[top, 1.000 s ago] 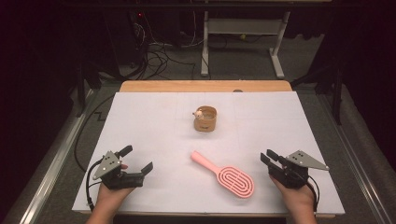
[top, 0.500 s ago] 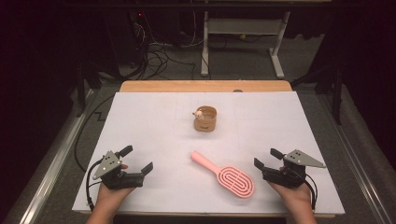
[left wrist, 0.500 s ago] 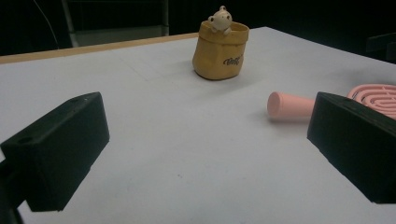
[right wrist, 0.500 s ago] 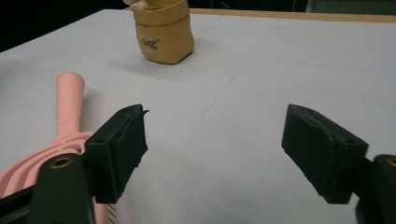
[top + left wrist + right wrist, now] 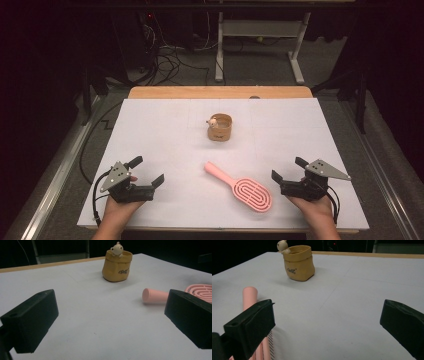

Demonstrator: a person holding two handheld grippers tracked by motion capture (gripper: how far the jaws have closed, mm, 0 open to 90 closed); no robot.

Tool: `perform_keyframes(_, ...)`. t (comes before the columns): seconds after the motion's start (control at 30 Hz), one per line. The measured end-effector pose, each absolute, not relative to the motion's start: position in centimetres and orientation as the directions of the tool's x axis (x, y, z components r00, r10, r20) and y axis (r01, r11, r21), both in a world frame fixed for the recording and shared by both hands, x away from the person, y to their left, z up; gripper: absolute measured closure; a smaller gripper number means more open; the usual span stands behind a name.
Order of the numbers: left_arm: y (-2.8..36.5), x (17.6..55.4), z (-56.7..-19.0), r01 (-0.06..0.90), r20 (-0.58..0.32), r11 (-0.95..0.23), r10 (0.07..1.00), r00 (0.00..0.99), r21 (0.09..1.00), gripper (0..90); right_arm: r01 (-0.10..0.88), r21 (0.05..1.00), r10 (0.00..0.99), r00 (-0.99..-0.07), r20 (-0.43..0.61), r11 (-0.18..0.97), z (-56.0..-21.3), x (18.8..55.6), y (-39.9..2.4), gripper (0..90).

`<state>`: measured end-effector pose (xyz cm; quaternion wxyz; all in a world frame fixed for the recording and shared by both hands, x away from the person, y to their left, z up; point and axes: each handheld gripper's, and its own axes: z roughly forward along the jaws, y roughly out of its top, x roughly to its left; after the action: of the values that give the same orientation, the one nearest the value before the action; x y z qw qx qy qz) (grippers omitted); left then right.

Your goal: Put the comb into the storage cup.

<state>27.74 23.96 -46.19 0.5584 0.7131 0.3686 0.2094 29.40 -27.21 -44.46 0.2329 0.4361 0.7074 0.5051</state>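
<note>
A pink hairbrush [image 5: 240, 187] lies flat on the white table [image 5: 160, 130] near the front, handle pointing back-left. A tan sack-shaped pot [image 5: 219, 127] with a small bear figure on its rim stands mid-table. My left gripper [image 5: 147, 170] rests at the front left, open and empty; the left gripper view shows the pot [image 5: 117, 265] ahead and the brush handle [image 5: 153, 295] to the right. My right gripper [image 5: 287, 168] sits just right of the brush head. Its jaws have just been opening and stand wide with nothing between them. The brush handle [image 5: 249, 298] lies beside its left jaw.
A wooden strip [image 5: 220, 92] edges the table's far side. Beyond it are a dark floor, cables [image 5: 170, 55] and a white metal stand [image 5: 260, 45]. Metal rails [image 5: 55, 185] run along both sides of the table.
The right gripper's jaws have spread from nearly closed to wide open. Both hands, the brush and the pot stayed where they were.
</note>
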Motion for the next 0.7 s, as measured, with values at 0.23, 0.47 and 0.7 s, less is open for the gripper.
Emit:
perform_keyframes(0.23, 24.1, 27.8, -46.2, 0.293, -0.117, -0.101, 0.758, 0.642, 0.951, 0.0, 0.447, 0.867, 0.795, -0.597, 0.106, 0.220, -44.3, 29.6, -25.9, 0.4)
perform_keyframes(0.47, 24.1, 27.8, -46.2, 0.293, -0.120, -0.098, 0.757, 0.642, 0.951, 0.0, 0.487, 0.816, 0.761, -0.642, 0.093, 0.311, -44.8, 29.5, -25.1, 0.4)
perform_keyframes(0.7, 24.1, 27.9, -46.2, 0.296, -0.125, -0.094, 0.757, 0.641, 0.951, 0.0, 0.515, 0.768, 0.715, -0.690, 0.109, 0.380, -44.4, 29.2, -24.4, 0.4)
